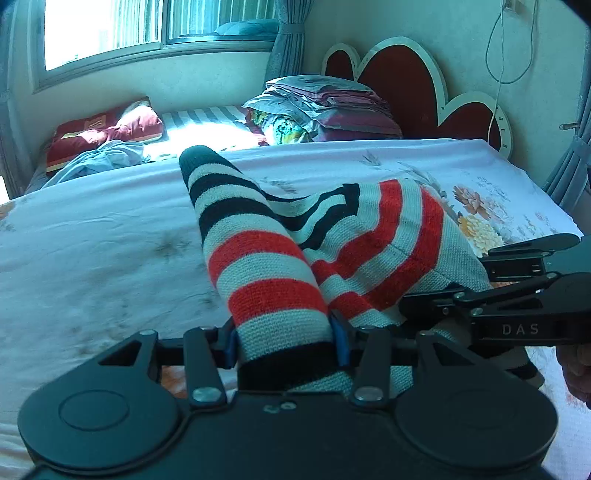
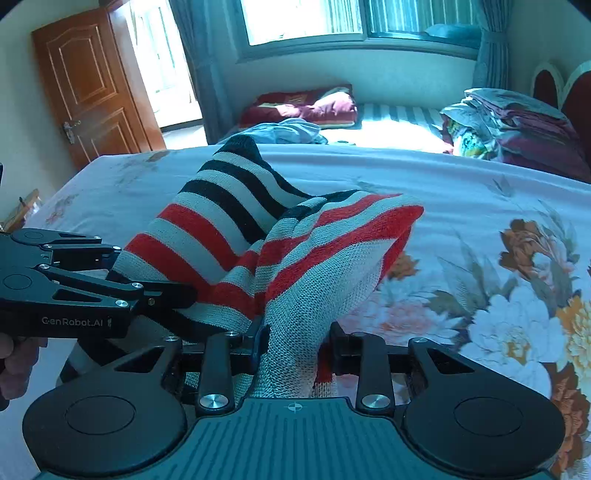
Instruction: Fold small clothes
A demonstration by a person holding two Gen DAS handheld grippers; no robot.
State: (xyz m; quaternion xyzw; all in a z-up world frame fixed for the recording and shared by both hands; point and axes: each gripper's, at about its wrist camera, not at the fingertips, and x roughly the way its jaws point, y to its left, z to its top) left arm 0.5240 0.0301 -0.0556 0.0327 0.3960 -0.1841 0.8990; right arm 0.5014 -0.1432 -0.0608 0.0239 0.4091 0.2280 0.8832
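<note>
A small knit sweater (image 1: 266, 266) with red, black and pale grey stripes lies bunched on the floral bedsheet (image 1: 92, 240); it also shows in the right wrist view (image 2: 295, 266). My left gripper (image 1: 284, 339) is shut on a sleeve of the sweater at its near end. My right gripper (image 2: 295, 347) is shut on another part of the sweater, close beside the left one. Each gripper shows in the other's view: the right one at the right edge (image 1: 424, 306), the left one at the left edge (image 2: 177, 295).
The bed (image 2: 480, 221) stretches ahead. At its far end lie a dark red pillow (image 1: 107, 129), a blue garment (image 1: 107, 155) and a stack of folded bedding (image 1: 325, 107). A red heart-shaped headboard (image 1: 406, 81), a window (image 1: 110, 29) and a wooden door (image 2: 92, 85) surround it.
</note>
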